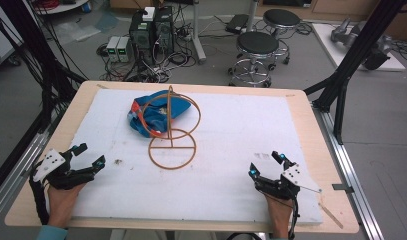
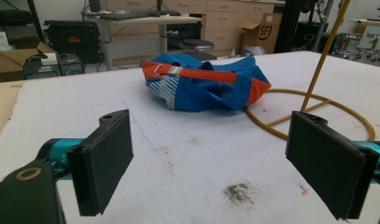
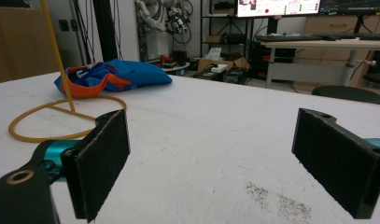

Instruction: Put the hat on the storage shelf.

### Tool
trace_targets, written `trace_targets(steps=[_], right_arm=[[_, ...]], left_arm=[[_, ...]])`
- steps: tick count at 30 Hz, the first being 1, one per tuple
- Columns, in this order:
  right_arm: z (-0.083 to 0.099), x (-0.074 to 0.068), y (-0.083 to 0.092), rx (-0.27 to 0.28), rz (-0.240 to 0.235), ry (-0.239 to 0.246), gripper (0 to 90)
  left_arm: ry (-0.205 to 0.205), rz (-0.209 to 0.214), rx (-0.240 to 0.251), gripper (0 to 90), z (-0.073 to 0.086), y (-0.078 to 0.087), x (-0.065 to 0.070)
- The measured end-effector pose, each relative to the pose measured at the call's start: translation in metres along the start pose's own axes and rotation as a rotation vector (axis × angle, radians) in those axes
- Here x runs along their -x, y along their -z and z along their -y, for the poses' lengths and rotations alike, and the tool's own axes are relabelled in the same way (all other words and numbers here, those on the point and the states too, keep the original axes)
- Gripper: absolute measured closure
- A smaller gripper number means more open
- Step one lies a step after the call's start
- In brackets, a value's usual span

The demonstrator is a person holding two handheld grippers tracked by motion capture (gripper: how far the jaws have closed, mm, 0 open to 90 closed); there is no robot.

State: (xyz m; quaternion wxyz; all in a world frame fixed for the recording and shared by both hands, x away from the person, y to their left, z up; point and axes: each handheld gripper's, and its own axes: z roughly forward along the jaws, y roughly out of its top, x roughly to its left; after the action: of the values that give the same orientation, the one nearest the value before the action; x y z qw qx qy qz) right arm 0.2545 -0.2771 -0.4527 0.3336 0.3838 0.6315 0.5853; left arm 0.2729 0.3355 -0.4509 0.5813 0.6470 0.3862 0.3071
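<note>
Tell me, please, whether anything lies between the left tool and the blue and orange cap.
Nothing visible does: bare white mat lies between the open left tool and the blue and orange cap. The yellow wire stand sits beside the cap.

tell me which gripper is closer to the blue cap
The left gripper: the blue cap lies left of the wire stand, on its side; the right gripper sits farther off.

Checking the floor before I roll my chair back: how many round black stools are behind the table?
2: the nearer stool stands just beyond the table's far edge, the farther stool behind it, to its right. More may be out of frame.
</note>
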Motion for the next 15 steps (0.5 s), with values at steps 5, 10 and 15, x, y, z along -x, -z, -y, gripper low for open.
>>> trace_targets(steps=[5, 10, 15], right_arm=[[0.0, -0.0002, -0.0001, -0.002, 0.001, 0.002, 10.3], [0.0001, 0.0003, 0.0, 0.003, 0.002, 0.004, 10.3], [0.0001, 0.0001, 0.0003, 0.002, 0.003, -0.005, 10.3]], left_arm=[[0.012, -0.003, -0.002, 15.2, -0.0001, -0.0003, -0.001], [0.01, 0.004, 0.0, 15.1, -0.0001, 0.0001, -0.0012], [0.022, 0.001, -0.004, 15.2, -0.0004, -0.0006, -0.0018]])
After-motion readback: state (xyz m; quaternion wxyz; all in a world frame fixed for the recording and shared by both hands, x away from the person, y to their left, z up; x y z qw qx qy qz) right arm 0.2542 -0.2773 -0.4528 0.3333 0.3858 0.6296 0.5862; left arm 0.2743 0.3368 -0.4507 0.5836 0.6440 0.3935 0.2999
